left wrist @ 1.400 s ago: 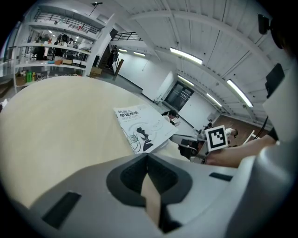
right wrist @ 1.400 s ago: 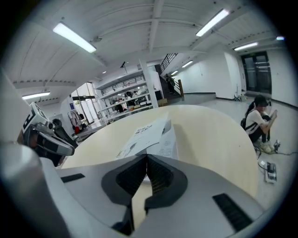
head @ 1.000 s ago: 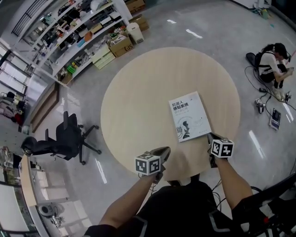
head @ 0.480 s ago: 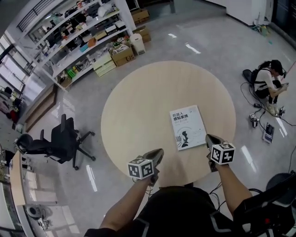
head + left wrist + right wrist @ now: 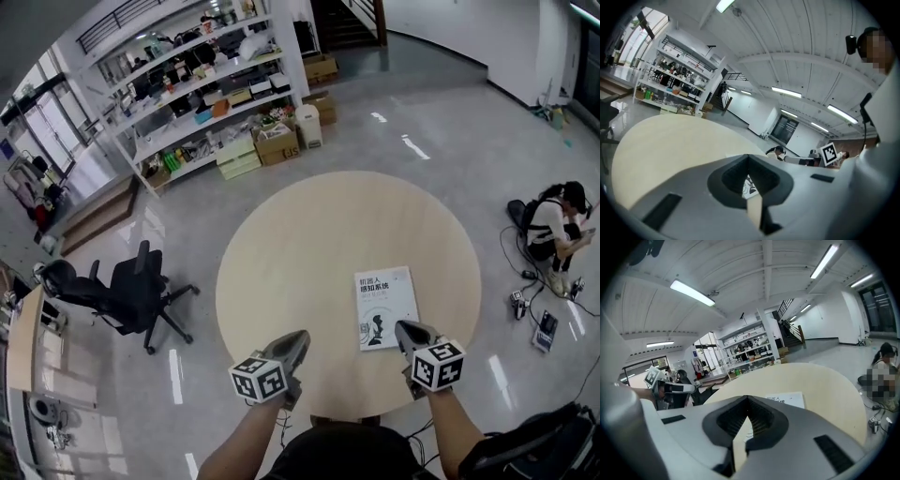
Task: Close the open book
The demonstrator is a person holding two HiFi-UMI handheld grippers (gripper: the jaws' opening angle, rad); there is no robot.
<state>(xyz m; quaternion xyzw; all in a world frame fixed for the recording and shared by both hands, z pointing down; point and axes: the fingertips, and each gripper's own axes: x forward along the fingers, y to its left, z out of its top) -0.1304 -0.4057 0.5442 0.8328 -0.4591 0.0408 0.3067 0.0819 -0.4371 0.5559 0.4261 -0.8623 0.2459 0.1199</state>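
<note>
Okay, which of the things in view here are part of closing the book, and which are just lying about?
Part of the job: the book, lying closed on the round table; the left gripper and the right gripper, both shut and empty.

Just lying about: the office chair; the shelving; the cardboard boxes; a person sitting on the floor.

We note the book (image 5: 385, 307) on the table (image 5: 300, 244), right of centre, toward our edge. Left gripper (image 5: 301, 336) left of it, right gripper (image 5: 401, 326) at its near right corner. Chair (image 5: 131, 291) left of the table, shelves (image 5: 202, 84) behind.
</note>
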